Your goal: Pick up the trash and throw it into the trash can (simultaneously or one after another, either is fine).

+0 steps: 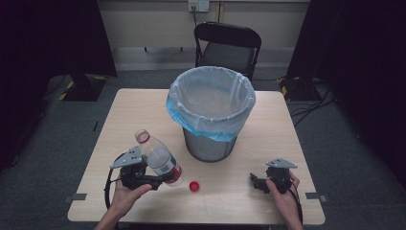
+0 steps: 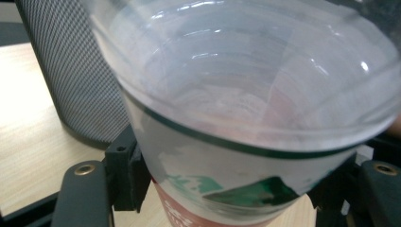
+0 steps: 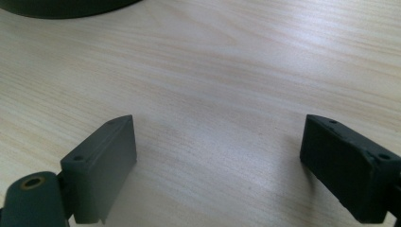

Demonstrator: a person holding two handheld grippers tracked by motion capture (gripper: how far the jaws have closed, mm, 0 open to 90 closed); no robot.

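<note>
The left gripper (image 1: 163, 179) grasps a clear plastic bottle (image 1: 159, 157) by its labelled lower body. The bottle is uncapped and tilts up and away from the jaws, its red-ringed neck pointing toward the far left of the table (image 1: 119, 115). In the left gripper view the jaws stand partly spread, one black pad (image 2: 124, 172) pressed against each flank of the bottle (image 2: 246, 109), just above the red and green label band. A mesh bin (image 2: 75, 71) rises beyond the left jaw in that view (its foot rests on the pale wood).

A red cap (image 1: 194, 186) lies on the table just right of the left gripper's tips, apart from the bottle. The bin (image 1: 210, 112), lined with a translucent bag, stands ahead of both grippers, nearer the left one.

The right gripper (image 1: 256, 183) is released. In the right gripper view its jaws are wide apart, with bare wood grain (image 3: 213, 94) between them and nothing touching either pad (image 3: 106, 161). It sits low over the table near the right edge, well apart from bottle and cap, and is held in the person's right hand (image 1: 283, 191).
</note>
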